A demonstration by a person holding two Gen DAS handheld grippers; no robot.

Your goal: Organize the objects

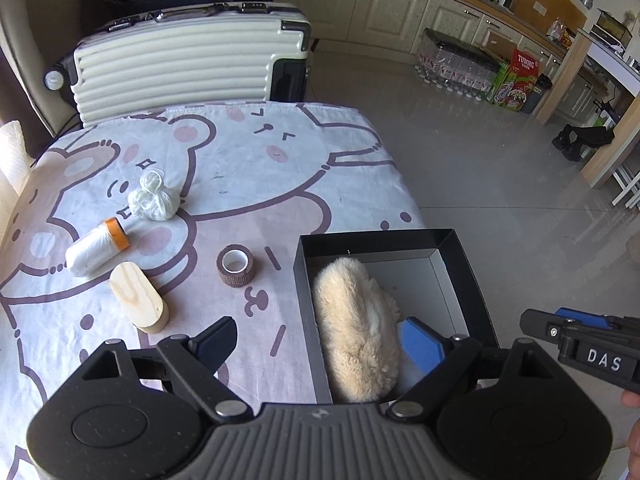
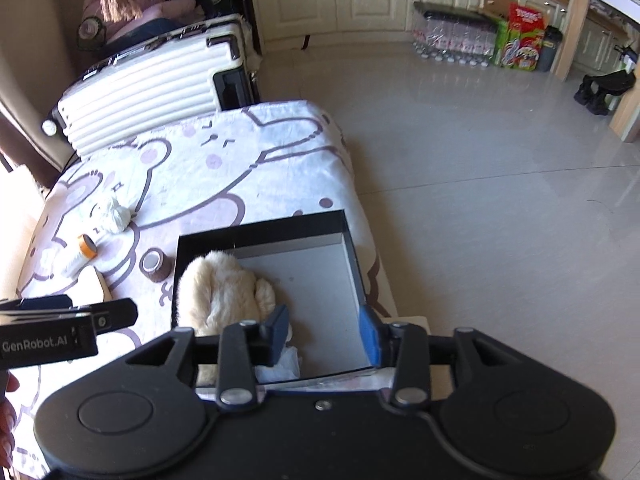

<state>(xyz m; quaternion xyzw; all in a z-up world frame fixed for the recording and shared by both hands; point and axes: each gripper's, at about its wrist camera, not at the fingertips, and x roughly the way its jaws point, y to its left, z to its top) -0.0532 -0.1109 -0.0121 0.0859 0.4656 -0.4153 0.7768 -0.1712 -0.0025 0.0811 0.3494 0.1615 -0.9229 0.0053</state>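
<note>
A black open box [image 1: 460, 264] sits at the right edge of the table. A fluffy cream plush item [image 1: 356, 328] lies along its left wall, with a crumpled white scrap [image 2: 280, 364] beside it. On the bear-print cloth to the left lie a white yarn bundle [image 1: 154, 198], a white thread spool with an orange end [image 1: 96, 250], an oval wooden block [image 1: 138, 302] and a brown bandage roll [image 1: 235, 266]. My left gripper [image 1: 320, 344] hangs wide open above the box's left wall and the plush. My right gripper [image 2: 323, 336] is open and empty above the near part of the box [image 2: 352, 248].
A cream ribbed suitcase [image 1: 188, 60] stands behind the table's far edge. The table drops off to tiled floor [image 1: 500, 168] on the right. Packs of bottles [image 1: 460, 68] and cartons line the cabinets. White paper [image 1: 12, 160] lies at the far left.
</note>
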